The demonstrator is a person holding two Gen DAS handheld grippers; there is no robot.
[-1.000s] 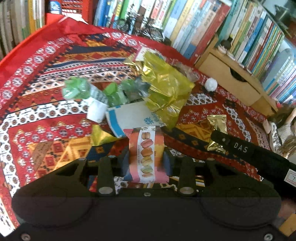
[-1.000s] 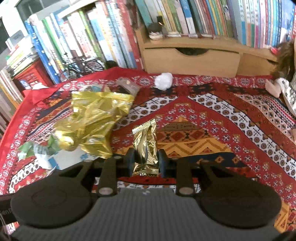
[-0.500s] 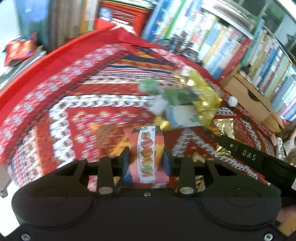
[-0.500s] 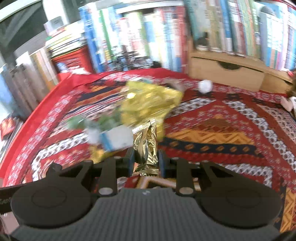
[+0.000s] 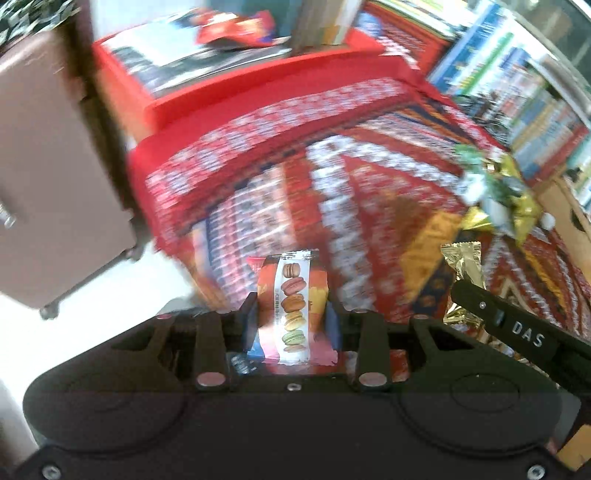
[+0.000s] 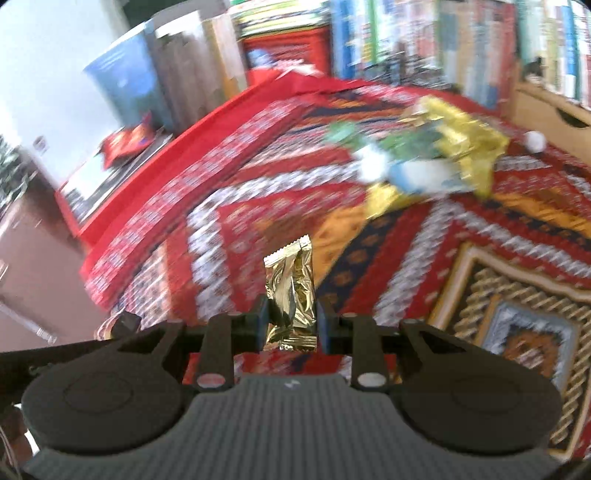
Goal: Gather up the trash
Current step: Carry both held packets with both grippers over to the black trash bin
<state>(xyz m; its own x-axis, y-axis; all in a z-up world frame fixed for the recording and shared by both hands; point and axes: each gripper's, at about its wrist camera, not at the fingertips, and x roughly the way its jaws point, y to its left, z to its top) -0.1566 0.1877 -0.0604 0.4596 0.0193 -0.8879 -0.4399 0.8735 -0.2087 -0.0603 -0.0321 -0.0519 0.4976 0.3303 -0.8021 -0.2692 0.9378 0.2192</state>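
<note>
My left gripper (image 5: 291, 317) is shut on a macaron-printed snack wrapper (image 5: 293, 306), held upright above the left edge of the patterned red cloth (image 5: 332, 166). My right gripper (image 6: 291, 320) is shut on a small gold foil wrapper (image 6: 291, 295). That same gold wrapper (image 5: 463, 266) and the right gripper's dark arm (image 5: 517, 328) show at the right of the left wrist view. A heap of trash lies far back on the cloth: a big gold foil bag (image 6: 465, 136), green wrappers (image 6: 402, 144) and a white-blue packet (image 6: 424, 177).
A brown suitcase (image 5: 44, 158) stands on the pale floor left of the table. A red box with magazines and a red snack bag (image 5: 236, 29) sits beyond the cloth's edge. Bookshelves (image 6: 443, 33) and a wooden drawer unit (image 6: 546, 110) line the back. A white ball (image 6: 535, 141) lies near the drawer.
Both grippers have swung left and pulled back from the trash heap, each keeping its wrapper. The table's left edge, the floor and the suitcase have come into view.
</note>
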